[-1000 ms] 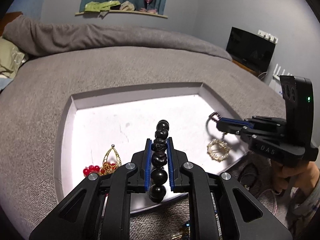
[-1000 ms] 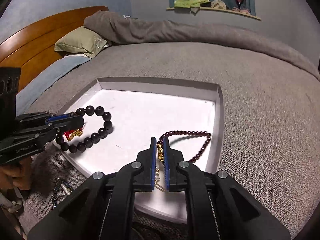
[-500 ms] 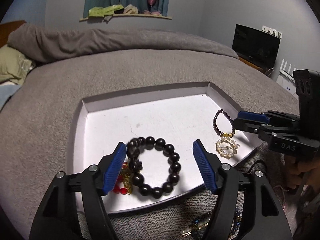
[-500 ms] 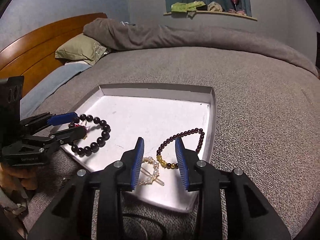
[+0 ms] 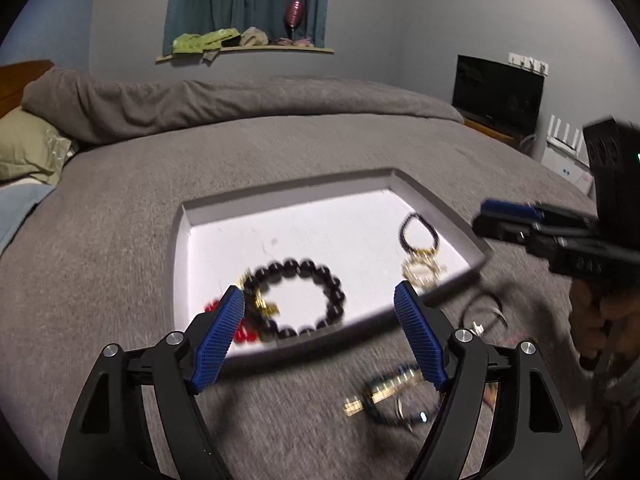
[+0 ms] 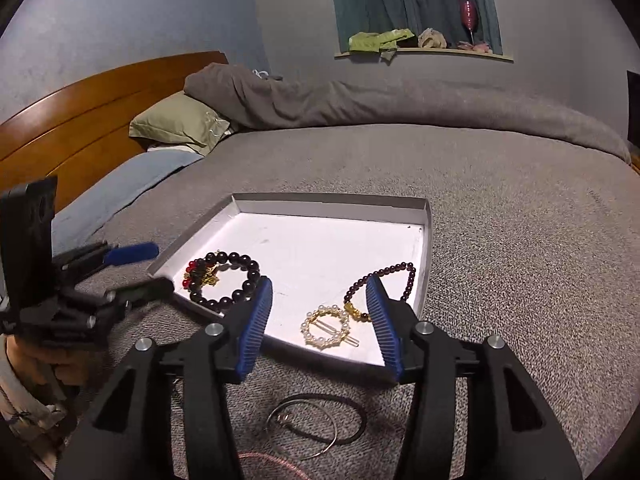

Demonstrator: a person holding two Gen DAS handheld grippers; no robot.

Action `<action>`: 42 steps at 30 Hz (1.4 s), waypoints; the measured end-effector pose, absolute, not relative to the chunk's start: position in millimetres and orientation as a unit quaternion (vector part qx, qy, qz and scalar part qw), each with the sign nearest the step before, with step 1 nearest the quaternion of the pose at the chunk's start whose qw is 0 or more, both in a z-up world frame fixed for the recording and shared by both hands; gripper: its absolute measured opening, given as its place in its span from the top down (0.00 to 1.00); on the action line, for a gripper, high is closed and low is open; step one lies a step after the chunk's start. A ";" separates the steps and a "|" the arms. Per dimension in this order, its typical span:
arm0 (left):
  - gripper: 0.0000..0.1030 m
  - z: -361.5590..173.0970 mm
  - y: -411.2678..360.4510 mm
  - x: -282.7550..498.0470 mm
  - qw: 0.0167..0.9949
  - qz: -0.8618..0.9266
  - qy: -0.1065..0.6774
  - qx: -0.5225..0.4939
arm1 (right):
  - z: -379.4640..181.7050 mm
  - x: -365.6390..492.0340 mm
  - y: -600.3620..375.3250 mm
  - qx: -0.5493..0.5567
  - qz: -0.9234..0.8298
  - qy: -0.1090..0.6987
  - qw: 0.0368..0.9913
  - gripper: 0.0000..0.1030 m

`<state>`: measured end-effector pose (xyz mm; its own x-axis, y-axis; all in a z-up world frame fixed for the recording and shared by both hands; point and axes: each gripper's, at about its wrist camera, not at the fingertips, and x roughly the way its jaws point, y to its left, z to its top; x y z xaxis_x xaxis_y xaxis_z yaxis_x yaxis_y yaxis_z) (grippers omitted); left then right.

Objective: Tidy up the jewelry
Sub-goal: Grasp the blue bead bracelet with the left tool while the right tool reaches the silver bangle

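On the bed just short of the white tray [image 6: 424,216], a thin wire hoop [image 6: 304,428] lies loose under the wide-apart, empty right tongs [image 6: 320,324] and left tongs [image 5: 320,336]; probably light, springy, slippery, so pinching its rim seems safest.

Glossy black bead bracelet [image 6: 225,280], matt white tray [image 6: 320,252], rough grey blanket [image 6: 500,220]
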<state>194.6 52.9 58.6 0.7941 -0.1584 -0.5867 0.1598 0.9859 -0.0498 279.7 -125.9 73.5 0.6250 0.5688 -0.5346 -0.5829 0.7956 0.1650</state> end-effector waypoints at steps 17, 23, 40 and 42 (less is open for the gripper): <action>0.39 13.8 25.8 182.4 0.921 -0.122 0.369 0.012 | 55.3 255.3 -161.5 0.026 0.279 0.322 0.904 0.48; 0.70 5.6 27.4 188.0 0.911 -0.135 0.388 0.000 | 54.6 254.1 -157.9 0.018 0.283 0.324 0.902 0.48; 0.93 45.3 53.5 177.6 0.934 -0.125 0.334 -0.035 | 38.6 258.0 -154.7 0.004 0.272 0.353 0.895 0.48; 0.93 49.0 61.9 178.2 0.935 -0.116 0.333 -0.039 | 37.5 257.2 -154.2 0.002 0.271 0.355 0.895 0.48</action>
